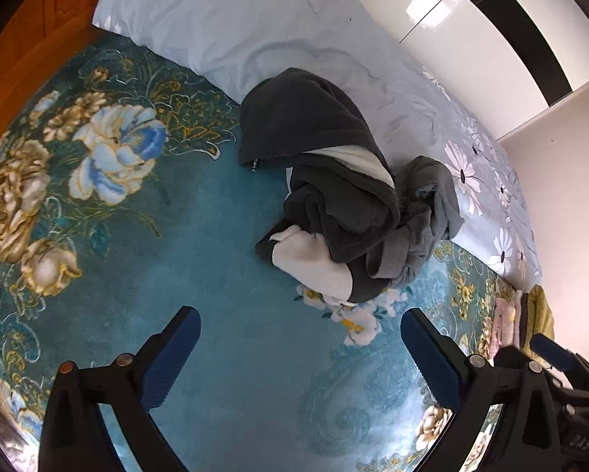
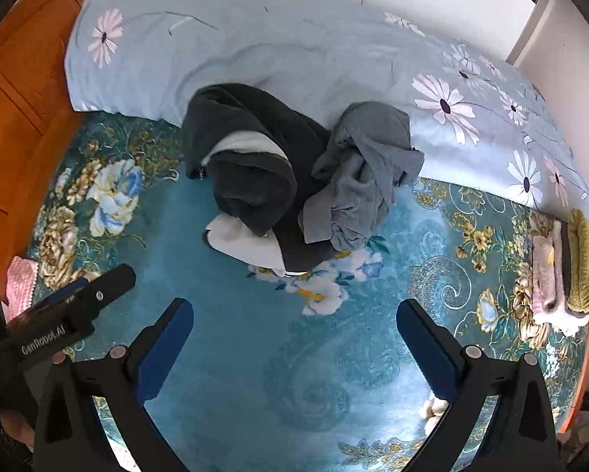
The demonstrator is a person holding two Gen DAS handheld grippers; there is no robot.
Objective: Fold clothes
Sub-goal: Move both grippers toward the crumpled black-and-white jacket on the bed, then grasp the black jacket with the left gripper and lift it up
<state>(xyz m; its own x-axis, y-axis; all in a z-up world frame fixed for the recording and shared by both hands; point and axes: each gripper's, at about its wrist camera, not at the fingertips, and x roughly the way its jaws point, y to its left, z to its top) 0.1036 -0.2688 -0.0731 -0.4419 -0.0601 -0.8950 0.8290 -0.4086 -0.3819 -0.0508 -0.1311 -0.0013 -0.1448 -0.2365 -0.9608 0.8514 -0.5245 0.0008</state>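
Dark fleece jacket [image 1: 325, 181] lies crumpled on the teal flowered bedspread [image 1: 200, 244], white lining showing, long axis running from the pale blue quilt [image 1: 255, 27] toward the grippers. Grey garment [image 2: 365, 173] bunched against its right side, touching it and overlapping the quilt edge. Left gripper [image 1: 300, 358] and right gripper [image 2: 294, 350] both hover above bare bedspread near the pile, jaws spread wide, holding nothing. Open bedspread lies left of the pile. Folded stack [image 2: 569, 267] sits at the far right edge.
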